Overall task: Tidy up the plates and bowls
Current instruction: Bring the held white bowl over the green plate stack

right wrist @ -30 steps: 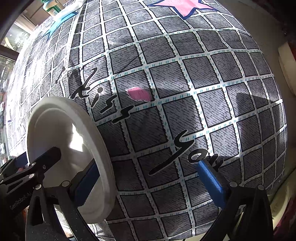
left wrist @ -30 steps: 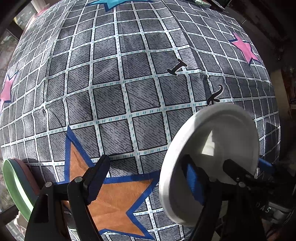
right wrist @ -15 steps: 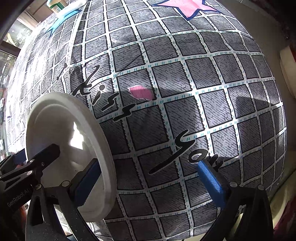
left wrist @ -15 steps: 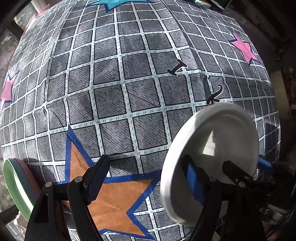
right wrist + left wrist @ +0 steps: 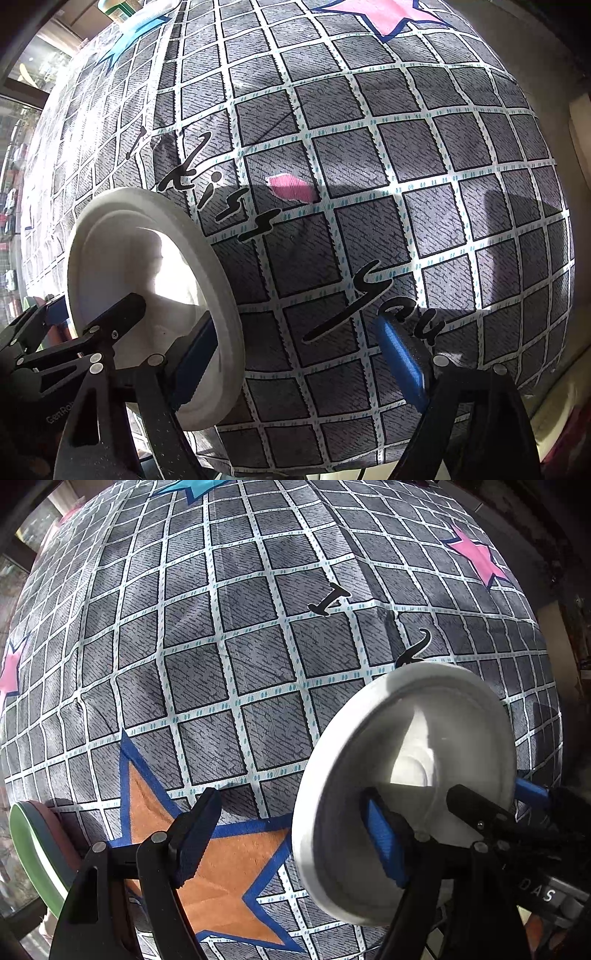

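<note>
White plate (image 5: 351,775): sits low between the two grippers, hollow face up toward both cameras. It appears to rest on the grey checked cloth (image 5: 221,664), though its underside contact is hidden and the lens makes it look tipped. Plate is empty, with only sunlight and finger shadows inside. Left gripper (image 5: 291,801) points down and straddles the plate's near rim: one finger stands outside over the orange star (image 5: 229,867), the blue-padded one inside the hollow. Its jaws are closing with the rim between them, and there is a clear gap between the outer finger and the rim, so no pinch yet. Right gripper (image 5: 297,325) does the same on the opposite side: inner finger at the plate's rim, outer finger well out over the printed lettering (image 5: 236,210), jaws closing, pads not yet pressing. Each view shows the other gripper's inner finger (image 5: 110,314) lying across the plate's face. Judgement: gripping both rims suits a shallow, slick plate that one pinch might tip, so this looks like the start of a two-handed lift toward a stack. Green plate (image 5: 26,853) at the cloth's edge carries a pink plate (image 5: 55,834) nested on top. This is the likely destination. Anything lying on the pink plate is not visible. What carries the cloth is hidden.
</note>
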`<state>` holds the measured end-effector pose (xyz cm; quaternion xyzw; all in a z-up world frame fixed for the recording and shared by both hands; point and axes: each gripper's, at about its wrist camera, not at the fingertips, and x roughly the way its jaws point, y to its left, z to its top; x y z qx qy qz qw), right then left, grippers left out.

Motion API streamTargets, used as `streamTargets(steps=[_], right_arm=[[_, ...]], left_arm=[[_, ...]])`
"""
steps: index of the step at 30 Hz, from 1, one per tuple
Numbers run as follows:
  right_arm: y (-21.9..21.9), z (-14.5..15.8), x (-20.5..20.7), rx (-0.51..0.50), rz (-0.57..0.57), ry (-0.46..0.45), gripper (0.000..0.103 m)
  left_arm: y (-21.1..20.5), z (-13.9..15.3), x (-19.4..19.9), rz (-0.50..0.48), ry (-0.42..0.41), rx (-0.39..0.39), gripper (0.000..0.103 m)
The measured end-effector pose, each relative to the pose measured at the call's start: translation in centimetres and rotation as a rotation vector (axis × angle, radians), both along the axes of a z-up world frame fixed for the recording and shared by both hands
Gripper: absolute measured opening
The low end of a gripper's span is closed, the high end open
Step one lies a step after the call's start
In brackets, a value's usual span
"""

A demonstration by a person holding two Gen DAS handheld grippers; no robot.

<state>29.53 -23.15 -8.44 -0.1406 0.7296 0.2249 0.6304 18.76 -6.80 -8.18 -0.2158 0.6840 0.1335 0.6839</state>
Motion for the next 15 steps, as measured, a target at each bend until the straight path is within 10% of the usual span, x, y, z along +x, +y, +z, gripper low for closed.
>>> streamTargets(steps=[6, 15], right_arm=[[1.7, 0.3, -0.2, 0.068, 0.043, 0.066, 0.03], [3.4, 0.5, -0.8, 0.047, 0.043, 0.067, 0.029]], left_arm=[[-2.1, 0.5, 1.7, -0.052, -0.016, -0.064, 0.04], [-3.0, 0.8, 1.5, -0.054, -0.031, -0.087, 0.036]])
